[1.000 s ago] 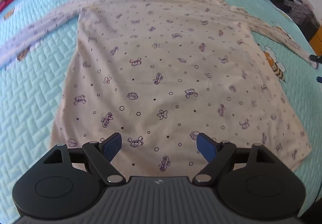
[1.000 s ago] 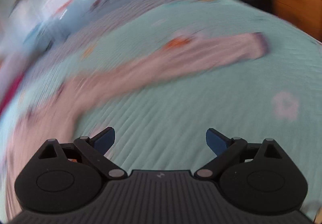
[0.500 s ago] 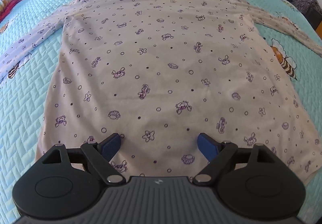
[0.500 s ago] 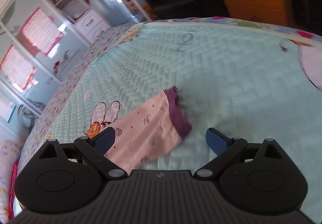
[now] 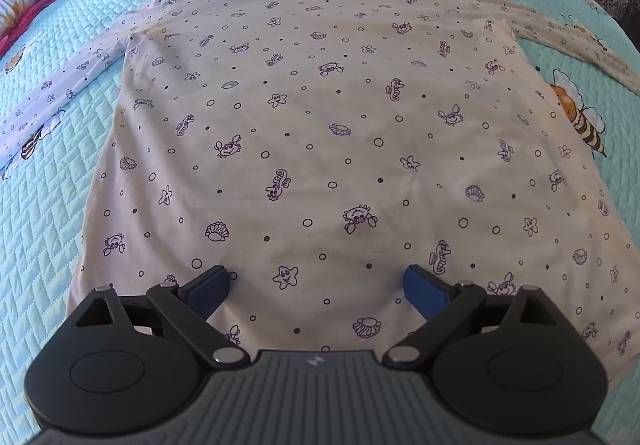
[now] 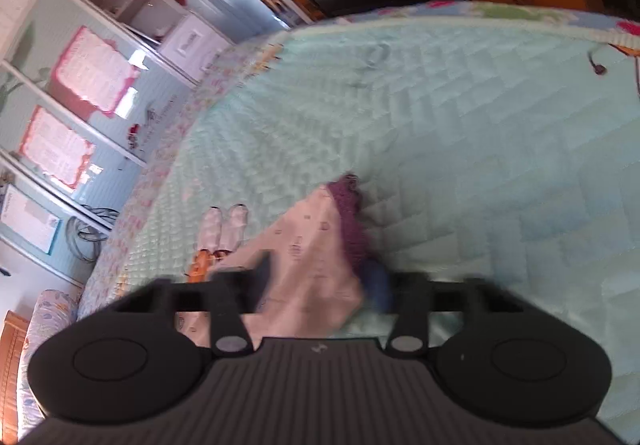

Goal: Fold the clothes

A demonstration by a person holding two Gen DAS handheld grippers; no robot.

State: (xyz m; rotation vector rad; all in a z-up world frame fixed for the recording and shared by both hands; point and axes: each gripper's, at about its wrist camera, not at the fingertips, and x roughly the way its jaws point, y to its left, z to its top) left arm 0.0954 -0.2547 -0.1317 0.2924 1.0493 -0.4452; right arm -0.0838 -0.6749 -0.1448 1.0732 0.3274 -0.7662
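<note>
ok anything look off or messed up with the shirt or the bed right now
Nothing stands out. The shirt lies flat and face up on the quilt, sleeves spread to both sides. The left gripper is open over the hem; the right gripper is at a sleeve cuff.

Our black left gripper [image 5: 316,285] holds its blue-padded jaws wide apart; our black right gripper [image 6: 320,279] has jaws partly closed, blurred.

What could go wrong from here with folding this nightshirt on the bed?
1. The right gripper has its jaws around the sleeve close to the purple cuff; so near the end, the fabric may slip out once pulled.
2. The left gripper is open above the hem, holding nothing, so dragging the sleeve could shift or wrinkle the flat nightshirt on the quilt.
</note>
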